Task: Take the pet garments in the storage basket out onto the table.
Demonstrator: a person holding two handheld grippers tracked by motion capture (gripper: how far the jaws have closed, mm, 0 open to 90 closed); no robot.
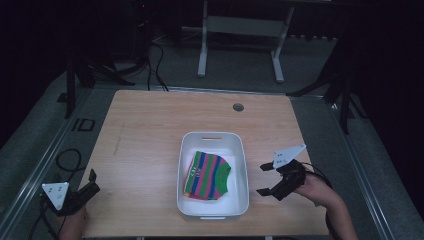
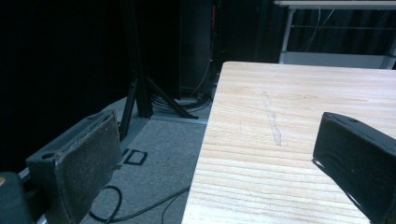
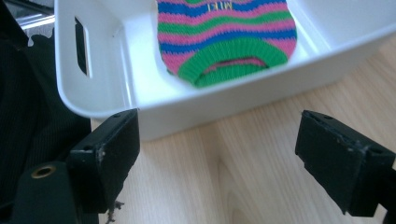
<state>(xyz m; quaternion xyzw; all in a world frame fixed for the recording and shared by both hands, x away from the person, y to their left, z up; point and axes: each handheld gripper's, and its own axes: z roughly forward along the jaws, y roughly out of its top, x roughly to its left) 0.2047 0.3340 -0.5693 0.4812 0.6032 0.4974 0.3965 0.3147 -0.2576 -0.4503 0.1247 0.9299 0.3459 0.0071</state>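
- Fading into near-black, the room around the pale wooden table (image 1: 150, 145) hides most detail; dark stands, cables on grey floor and a white metal frame (image 1: 240, 30) at 12 o'clock are just made out.
- The person's forearms are cut off at the bottom edge of the high view; only hands and a little wrist show.
- The left black two-jaw gripper (image 1: 82, 192) sits at 8 o'clock, at the table's near left corner, jaws spread with nothing between them. Its own view looks along the table's left edge: one jaw over the floor, the other over the wood grain, plus a faint pale streak on the board.
- The right black two-jaw gripper (image 1: 267, 179) hovers at 4 o'clock, just beside the bin, jaws wide apart and empty, a grey three-cornered plate on top.
- The white rounded-corner plastic bin (image 1: 240, 165) stands at the table's centre and near side. The right gripper view shows a slot handle in its wall.
- Inside lies the folded knit garment striped pink, green and blue (image 1: 207, 176), flat on the bin floor. The right gripper view reveals its ribbed green band and small lettering, too blurred to read.
- A small round grey grommet (image 1: 238, 107) sits in the table near 12 o'clock.
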